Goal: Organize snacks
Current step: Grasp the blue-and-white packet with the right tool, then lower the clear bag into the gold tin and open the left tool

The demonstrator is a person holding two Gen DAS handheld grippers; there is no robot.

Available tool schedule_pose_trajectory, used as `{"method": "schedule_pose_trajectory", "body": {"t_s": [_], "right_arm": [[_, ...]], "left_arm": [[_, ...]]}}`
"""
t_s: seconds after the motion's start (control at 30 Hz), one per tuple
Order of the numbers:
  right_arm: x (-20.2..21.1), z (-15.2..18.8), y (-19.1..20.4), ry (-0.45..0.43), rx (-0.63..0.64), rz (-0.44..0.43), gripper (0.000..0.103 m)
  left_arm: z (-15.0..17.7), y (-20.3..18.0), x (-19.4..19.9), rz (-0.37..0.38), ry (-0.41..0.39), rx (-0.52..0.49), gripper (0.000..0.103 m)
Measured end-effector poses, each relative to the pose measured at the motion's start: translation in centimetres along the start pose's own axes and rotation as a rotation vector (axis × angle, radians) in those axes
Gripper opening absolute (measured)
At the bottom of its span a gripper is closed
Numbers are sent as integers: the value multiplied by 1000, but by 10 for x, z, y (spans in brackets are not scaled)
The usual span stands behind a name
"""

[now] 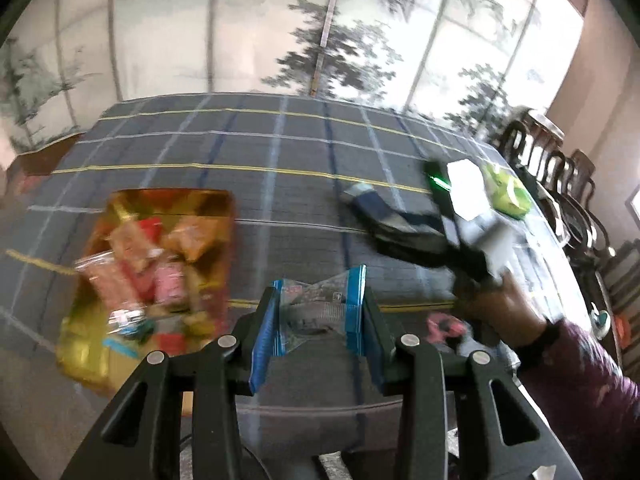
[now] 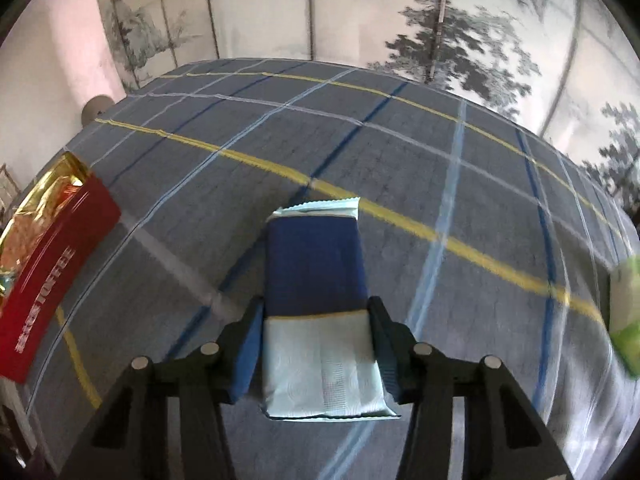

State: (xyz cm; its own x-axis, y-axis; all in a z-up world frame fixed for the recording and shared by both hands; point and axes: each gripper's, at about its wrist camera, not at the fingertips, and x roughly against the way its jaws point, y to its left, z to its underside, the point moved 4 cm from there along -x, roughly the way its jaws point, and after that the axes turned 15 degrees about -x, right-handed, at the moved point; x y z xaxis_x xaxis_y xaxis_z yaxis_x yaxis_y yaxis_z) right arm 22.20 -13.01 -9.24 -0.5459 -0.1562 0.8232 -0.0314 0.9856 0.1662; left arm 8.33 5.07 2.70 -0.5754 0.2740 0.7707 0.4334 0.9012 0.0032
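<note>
Left gripper [image 1: 320,312] is up over the table [image 1: 280,184], near its front edge, jaws narrowed and pinching a clear packet [image 1: 318,308] with blue ends, the pads pressing on those 2 blue ends. The packet hangs clear of the checked cloth.

Left of it, the gold tin [image 1: 160,200] sits near the table's front-left corner, heaped with wrapped snacks [image 1: 160,264] in red, pink and orange; motion blur hides their details.

Right gripper [image 2: 316,320] has a dark blue and pale pouch [image 2: 316,292] between its fingers, jaws partly closed, both pads flat against the pouch's sides. In the left wrist view that same gripper, held in a hand [image 1: 496,300], is tilted toward the table's middle with the pouch's tip sticking out, blurred.

A green pack [image 1: 510,196] lies by the table's right edge, just beyond the right gripper. From the right wrist view the tin's red side shows at the left edge of the table.
</note>
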Motion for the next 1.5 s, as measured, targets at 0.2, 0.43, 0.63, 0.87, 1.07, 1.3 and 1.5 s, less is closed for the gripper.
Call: {"method": "schedule_pose_trajectory", "body": {"t_s": [0.2,0.43,0.63,0.87,1.07,1.3,1.5], "right_arm": [[41,44,-24,-55,-90,27,51],[66,69,-49,-85,-190,50,51],[64,74,-49,-92,-207,66,51],[59,76,-47,-96,-195,90,51],[58,76,-45,-100,-188,96,51],[59,76,-46,-100,-187,96,51],[59,76,-46,-100,-187,96,51]], "left_arm": [[18,47,32,-132,0,40,36],[42,89,49,-219,6,87,36],[51,108,43,-240,20,102,37],[46,117,25,-255,22,80,37],[51,125,4,-227,51,102,37],[55,126,-18,-225,79,83,37],[61,133,-30,-232,103,88,38]]}}
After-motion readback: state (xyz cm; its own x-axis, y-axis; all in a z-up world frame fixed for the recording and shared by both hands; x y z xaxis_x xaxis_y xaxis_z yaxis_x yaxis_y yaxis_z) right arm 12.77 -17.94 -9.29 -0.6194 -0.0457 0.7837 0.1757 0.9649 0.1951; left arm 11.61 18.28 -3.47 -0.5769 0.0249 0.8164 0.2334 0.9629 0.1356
